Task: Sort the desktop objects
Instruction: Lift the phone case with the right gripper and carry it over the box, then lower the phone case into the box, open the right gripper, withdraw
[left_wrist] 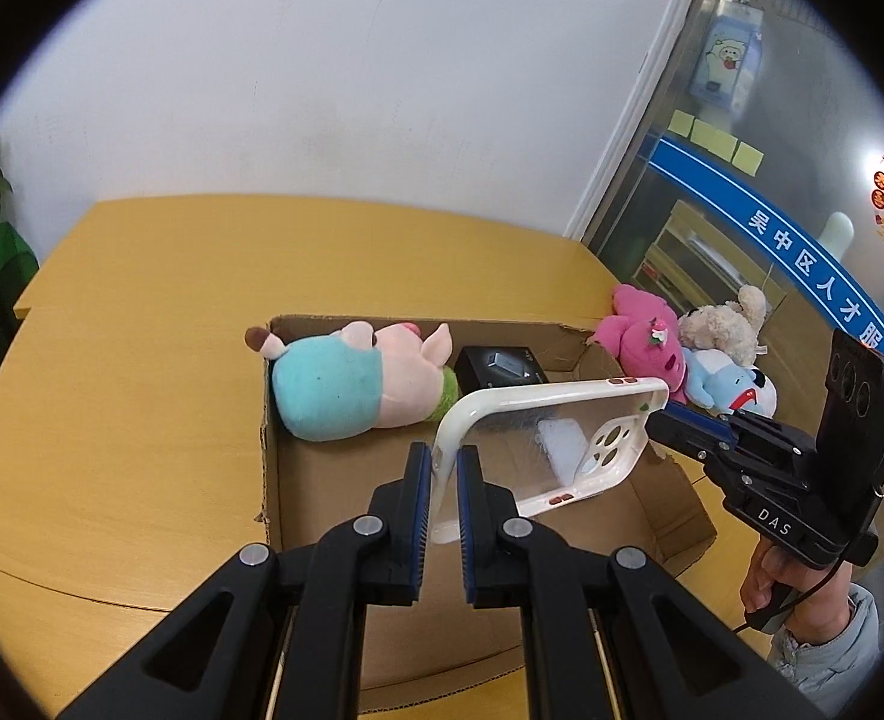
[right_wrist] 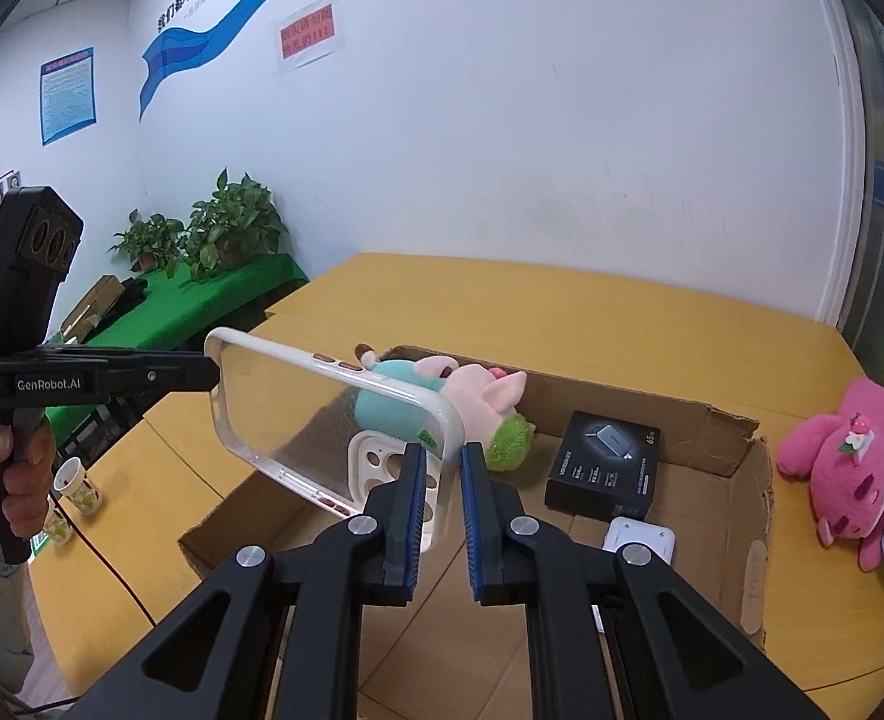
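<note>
Phone case (left_wrist: 538, 438) hangs over the cardboard box (left_wrist: 382, 540), each end clamped by the downward-tilted left gripper (left_wrist: 442, 480) and right gripper (right_wrist: 442, 480); three plush toys (left_wrist: 652, 342) lie right.

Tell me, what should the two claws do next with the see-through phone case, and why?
Probably lower it gently into the cardboard box. Both the left claw and the right claw are shut on the phone case, one at each end, holding it in the air right above the open box. Inside there looks to be bare floor in front of the pig plush and the black box.
</note>
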A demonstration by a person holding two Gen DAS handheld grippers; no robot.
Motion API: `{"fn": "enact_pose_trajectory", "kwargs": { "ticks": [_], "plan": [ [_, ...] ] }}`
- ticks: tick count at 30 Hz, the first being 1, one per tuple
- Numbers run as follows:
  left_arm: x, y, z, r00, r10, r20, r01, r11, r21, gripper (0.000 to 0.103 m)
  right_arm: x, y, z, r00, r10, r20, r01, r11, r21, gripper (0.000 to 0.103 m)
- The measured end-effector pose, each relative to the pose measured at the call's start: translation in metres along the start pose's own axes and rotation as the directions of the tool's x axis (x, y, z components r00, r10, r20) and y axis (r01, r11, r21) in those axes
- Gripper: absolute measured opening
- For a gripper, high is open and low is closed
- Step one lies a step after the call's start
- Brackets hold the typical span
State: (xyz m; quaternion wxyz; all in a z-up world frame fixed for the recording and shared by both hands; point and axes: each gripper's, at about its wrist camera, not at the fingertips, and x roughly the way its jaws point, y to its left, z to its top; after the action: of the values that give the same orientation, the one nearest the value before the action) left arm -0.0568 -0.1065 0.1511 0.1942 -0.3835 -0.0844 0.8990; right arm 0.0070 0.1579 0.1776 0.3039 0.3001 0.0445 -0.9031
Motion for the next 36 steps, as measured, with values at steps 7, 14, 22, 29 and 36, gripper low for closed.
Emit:
{"fn": "enact_pose_trajectory", "kwargs": {
  "ticks": [7,14,22,29,36],
  "plan": [
    [0.026,0.017,0.007,0.999,0.026,-0.042,-0.027,0.999,-0.019,0.008,0.04,-0.012,0.002,0.998,0.014,-0.067,-0.012,1.0,0.027,0.011],
    [0.062,0.046,0.009,0.993,0.013,-0.115,-0.02,0.998,-0.055,0.008,0.084,-0.021,-0.003,0.991,0.029,-0.13,-0.02,0.997,0.071,0.011],
    [0.106,0.069,0.013,0.977,0.055,-0.206,-0.071,0.995,-0.07,0.008,0.139,-0.036,-0.006,0.971,0.043,-0.234,-0.018,0.994,0.111,0.011],
    [0.148,0.082,0.007,0.939,0.111,-0.325,-0.135,0.989,-0.054,0.008,0.191,-0.055,-0.025,0.927,0.093,-0.363,-0.023,0.981,0.192,0.011],
    [0.173,0.084,-0.005,0.881,0.204,-0.426,-0.218,0.976,0.015,0.008,0.225,-0.061,-0.049,0.866,0.166,-0.472,-0.038,0.963,0.268,0.014]
  ]
}}
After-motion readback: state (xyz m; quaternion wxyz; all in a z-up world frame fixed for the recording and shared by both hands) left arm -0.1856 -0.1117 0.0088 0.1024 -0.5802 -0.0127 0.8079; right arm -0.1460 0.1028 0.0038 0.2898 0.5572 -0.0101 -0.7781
